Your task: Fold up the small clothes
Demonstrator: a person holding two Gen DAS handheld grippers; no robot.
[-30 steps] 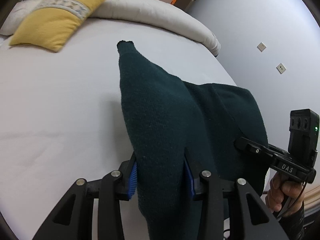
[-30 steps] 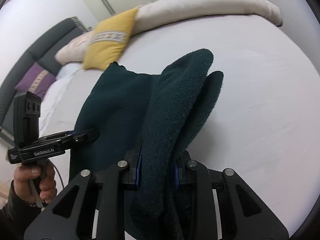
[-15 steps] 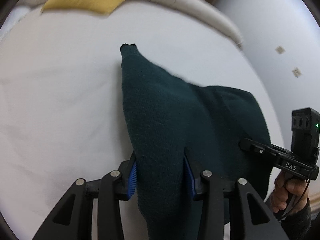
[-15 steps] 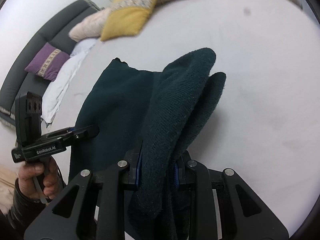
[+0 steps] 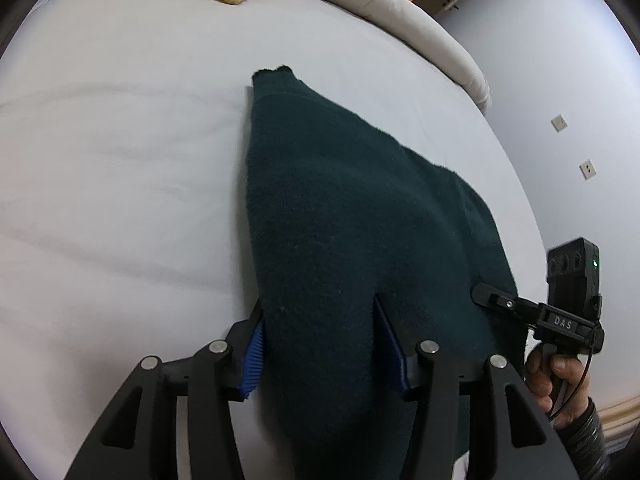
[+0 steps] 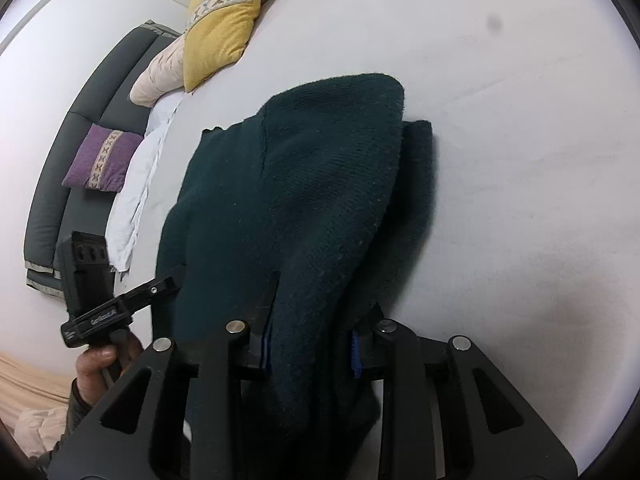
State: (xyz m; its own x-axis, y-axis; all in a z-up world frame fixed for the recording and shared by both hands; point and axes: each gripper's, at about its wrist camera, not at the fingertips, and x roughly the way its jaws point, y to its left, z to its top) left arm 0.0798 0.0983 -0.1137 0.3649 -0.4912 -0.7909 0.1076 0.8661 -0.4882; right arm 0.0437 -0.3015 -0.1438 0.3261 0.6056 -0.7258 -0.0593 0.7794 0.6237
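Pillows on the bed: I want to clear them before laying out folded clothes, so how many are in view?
3. The yellow pillow and the pale pink pillow lie together at the bed's head; the purple pillow leans on the grey headboard. Others may be hidden.

Dark green knitted garment (image 5: 352, 240), thick and fuzzy, draped across a white bed. Near edge lifted in two bunched folds, far part lying flat on the sheet. Narrow end pointing toward the pillows; rounded fold at the right side (image 6: 332, 168) doubled over another layer.
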